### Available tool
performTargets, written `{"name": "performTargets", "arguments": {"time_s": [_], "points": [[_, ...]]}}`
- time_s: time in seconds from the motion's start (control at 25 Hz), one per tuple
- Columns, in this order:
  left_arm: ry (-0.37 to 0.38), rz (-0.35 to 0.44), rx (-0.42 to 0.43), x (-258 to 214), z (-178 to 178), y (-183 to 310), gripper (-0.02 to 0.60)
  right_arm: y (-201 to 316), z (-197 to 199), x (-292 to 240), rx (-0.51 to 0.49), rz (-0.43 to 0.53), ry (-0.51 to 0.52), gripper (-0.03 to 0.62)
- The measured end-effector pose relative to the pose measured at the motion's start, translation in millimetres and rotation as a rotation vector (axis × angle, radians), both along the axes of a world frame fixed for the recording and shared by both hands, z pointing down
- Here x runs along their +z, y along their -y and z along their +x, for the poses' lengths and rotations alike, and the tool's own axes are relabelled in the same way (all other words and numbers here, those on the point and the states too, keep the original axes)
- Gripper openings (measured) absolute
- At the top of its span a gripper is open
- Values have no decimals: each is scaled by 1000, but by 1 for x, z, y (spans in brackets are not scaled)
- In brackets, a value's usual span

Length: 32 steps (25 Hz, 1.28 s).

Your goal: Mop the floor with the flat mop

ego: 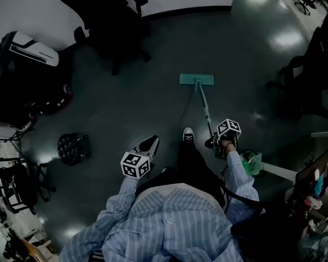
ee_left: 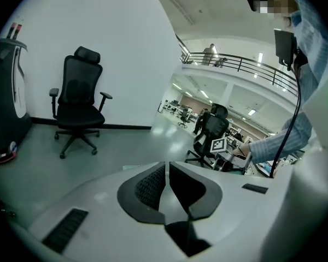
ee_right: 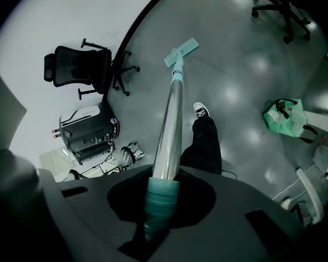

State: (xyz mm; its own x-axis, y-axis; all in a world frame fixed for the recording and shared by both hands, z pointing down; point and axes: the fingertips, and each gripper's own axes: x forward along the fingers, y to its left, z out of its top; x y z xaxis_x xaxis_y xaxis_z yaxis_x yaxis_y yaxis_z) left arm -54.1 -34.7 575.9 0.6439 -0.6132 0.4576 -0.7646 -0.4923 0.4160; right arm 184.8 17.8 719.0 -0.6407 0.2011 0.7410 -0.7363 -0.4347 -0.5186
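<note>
The flat mop's teal head (ego: 196, 79) lies flat on the grey floor ahead of my shoe (ego: 188, 134). Its silver pole (ego: 204, 107) runs back to my right gripper (ego: 218, 144), which is shut on the teal grip (ee_right: 159, 202) at the pole's top end. In the right gripper view the pole (ee_right: 171, 124) slants away to the mop head (ee_right: 181, 52). My left gripper (ego: 150, 145) is held off to the left of my leg, clear of the mop. Its jaws (ee_left: 166, 182) are shut with nothing between them.
A black office chair (ego: 108, 16) stands by the white wall ahead left, with a floor-cleaning machine (ego: 19, 64) and a small round black stool (ego: 72, 147) at left. More chairs (ego: 309, 64) stand at right. A green bag (ego: 252, 162) sits by my right side.
</note>
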Motion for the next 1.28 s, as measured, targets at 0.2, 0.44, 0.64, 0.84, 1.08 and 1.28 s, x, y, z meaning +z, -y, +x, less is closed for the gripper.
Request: {"name": "performTargets", "arguments": {"time_s": [0.2, 0.44, 0.64, 0.84, 1.08, 1.28], "points": [[23, 3, 17, -9, 32, 69, 25, 87, 29, 6, 5, 8, 4, 34], [22, -25, -54, -3, 48, 130, 25, 211, 66, 25, -33, 32, -11, 34], [40, -101, -133, 19, 40, 155, 25, 327, 81, 38, -44, 49, -24, 34], [47, -164, -214, 37, 33, 157, 25, 420, 95, 57, -43, 60, -55, 34], [55, -194, -257, 47, 35, 160, 25, 509, 92, 66, -8, 86, -48, 34], [88, -213, -265, 51, 30, 146, 25, 541, 84, 71, 22, 93, -45, 34]]}}
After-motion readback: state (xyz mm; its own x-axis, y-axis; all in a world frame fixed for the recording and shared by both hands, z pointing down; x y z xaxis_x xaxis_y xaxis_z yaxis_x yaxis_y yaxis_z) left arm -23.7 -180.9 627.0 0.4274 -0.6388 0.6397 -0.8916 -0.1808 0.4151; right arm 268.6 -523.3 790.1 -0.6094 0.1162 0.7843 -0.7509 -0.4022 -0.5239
